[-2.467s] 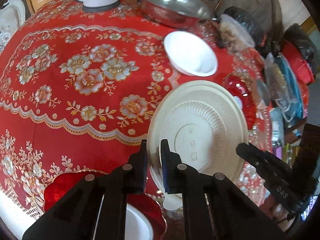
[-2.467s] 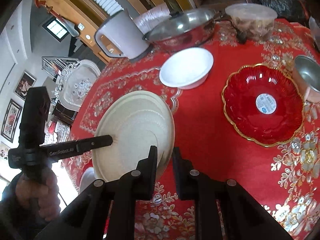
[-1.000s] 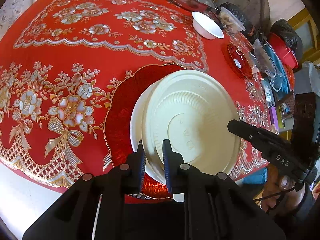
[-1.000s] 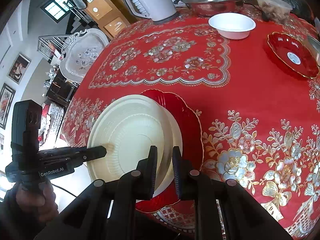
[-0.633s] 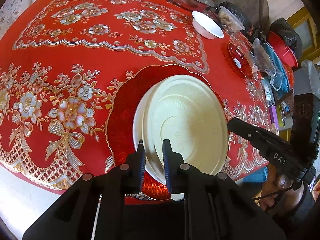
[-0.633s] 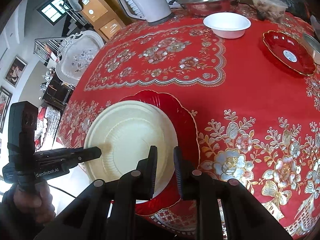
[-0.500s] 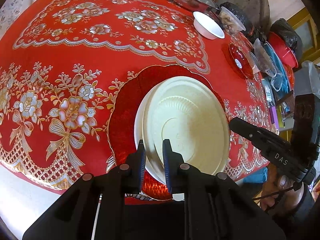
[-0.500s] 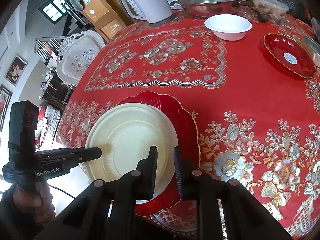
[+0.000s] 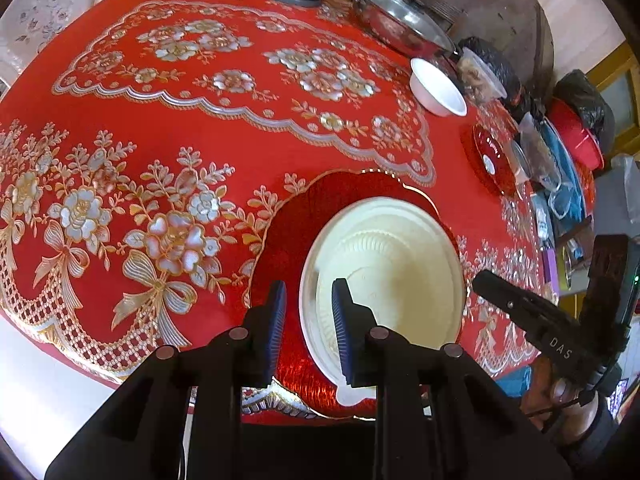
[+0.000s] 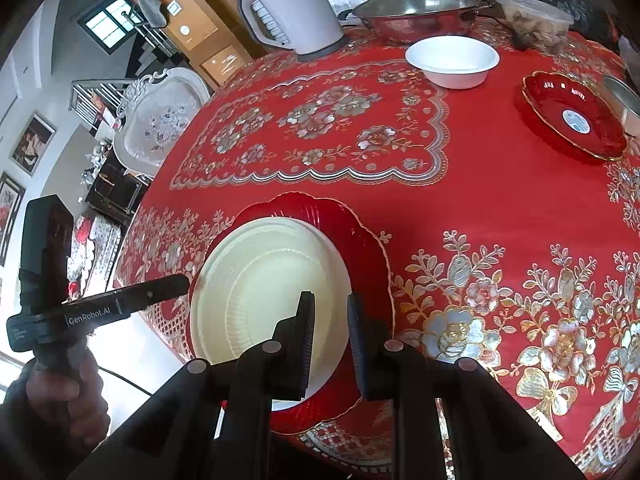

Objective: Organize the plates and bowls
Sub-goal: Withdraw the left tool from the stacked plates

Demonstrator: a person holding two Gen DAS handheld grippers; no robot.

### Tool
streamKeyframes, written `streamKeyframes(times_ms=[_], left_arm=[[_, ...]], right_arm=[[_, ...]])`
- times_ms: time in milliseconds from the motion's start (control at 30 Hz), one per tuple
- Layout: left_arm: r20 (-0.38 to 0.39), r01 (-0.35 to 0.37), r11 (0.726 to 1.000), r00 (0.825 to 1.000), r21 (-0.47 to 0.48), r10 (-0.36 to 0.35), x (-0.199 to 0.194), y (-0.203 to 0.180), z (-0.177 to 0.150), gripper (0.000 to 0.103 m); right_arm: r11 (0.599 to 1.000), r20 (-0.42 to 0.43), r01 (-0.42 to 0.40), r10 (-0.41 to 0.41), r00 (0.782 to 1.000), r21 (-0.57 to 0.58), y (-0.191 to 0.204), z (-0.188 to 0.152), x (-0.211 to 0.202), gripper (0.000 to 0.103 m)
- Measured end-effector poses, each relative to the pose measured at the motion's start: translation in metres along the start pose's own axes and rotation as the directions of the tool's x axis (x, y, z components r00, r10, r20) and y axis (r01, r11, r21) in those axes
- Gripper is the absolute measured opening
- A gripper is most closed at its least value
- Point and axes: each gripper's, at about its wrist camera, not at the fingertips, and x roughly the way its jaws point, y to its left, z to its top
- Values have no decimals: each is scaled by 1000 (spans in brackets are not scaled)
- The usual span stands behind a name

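Two grippers flanked the cream paper plate (image 9: 394, 276), which lay flat on a white plate inside the large red plate (image 9: 288, 248) at the table's near edge. The left gripper (image 9: 308, 320) had its jaws apart astride the plate's left rim, gripping nothing; the right gripper (image 10: 329, 342) likewise stood open over the right rim. The stacking step looked done. Next, I judged, would be fetching the white bowl (image 10: 452, 60) or small red dish (image 10: 572, 114) far across the table, which calls for lifting both grippers clear first.
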Motion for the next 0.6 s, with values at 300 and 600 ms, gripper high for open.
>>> streamKeyframes(times_ms=[300, 600], left_arm=[[89, -198, 953, 971, -231, 223, -20, 59, 8, 21], [72, -229, 951, 966, -209, 249, -17, 61, 2, 21]], right_arm=[[998, 30, 28, -29, 999, 50, -11, -2, -10, 19], [992, 71, 45, -53, 996, 118, -27, 5, -22, 20]])
